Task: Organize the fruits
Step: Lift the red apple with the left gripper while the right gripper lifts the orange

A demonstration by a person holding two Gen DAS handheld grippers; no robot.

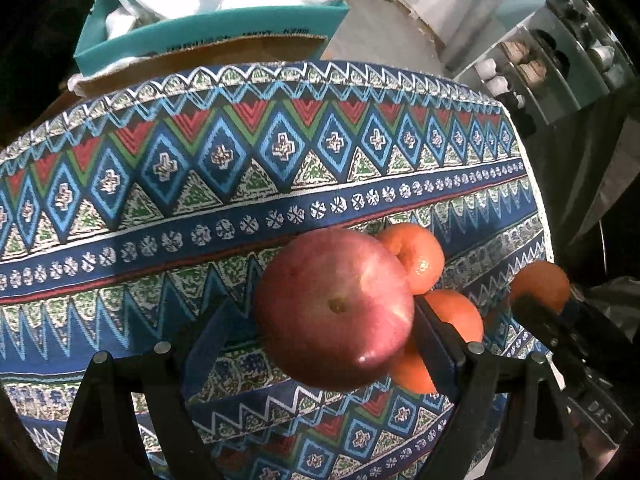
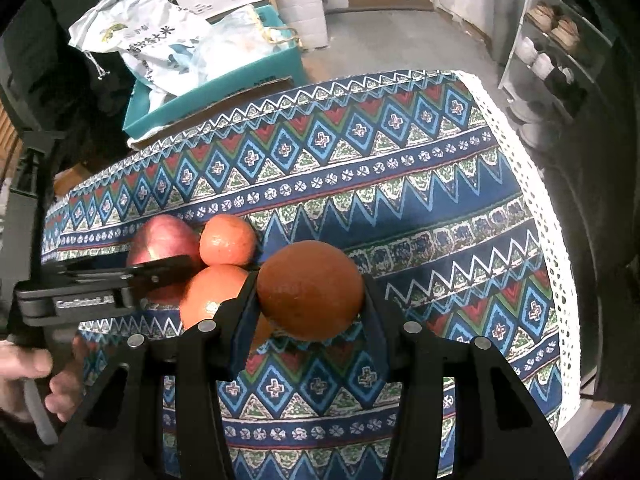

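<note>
Gripping a dark orange (image 2: 310,289) between my right gripper (image 2: 308,300) pads, I hold it clear above the patterned tablecloth (image 2: 400,208), jaws closed snug on its sides. My left gripper (image 1: 336,316) stands wide around a red apple (image 1: 335,309); the right-hand finger (image 1: 434,332) sits against the apple's side, but whether the left-hand pad presses on it I cannot tell, for the fruit hides it. In the right wrist view a hand (image 2: 24,372) holds that left tool's grip at the picture's left edge.

Just beyond the apple, two more oranges lie on the cloth: one (image 1: 416,258) touching the apple's far side, another (image 1: 458,314) just beside my left gripper's right-hand finger.

Farther back, past the table's edge, a teal cardboard box (image 2: 224,84) holds a white printed sack (image 2: 140,40) and clear plastic bags (image 2: 236,36). At the far right, a shelf rack (image 2: 552,52) carries shoes.
</note>
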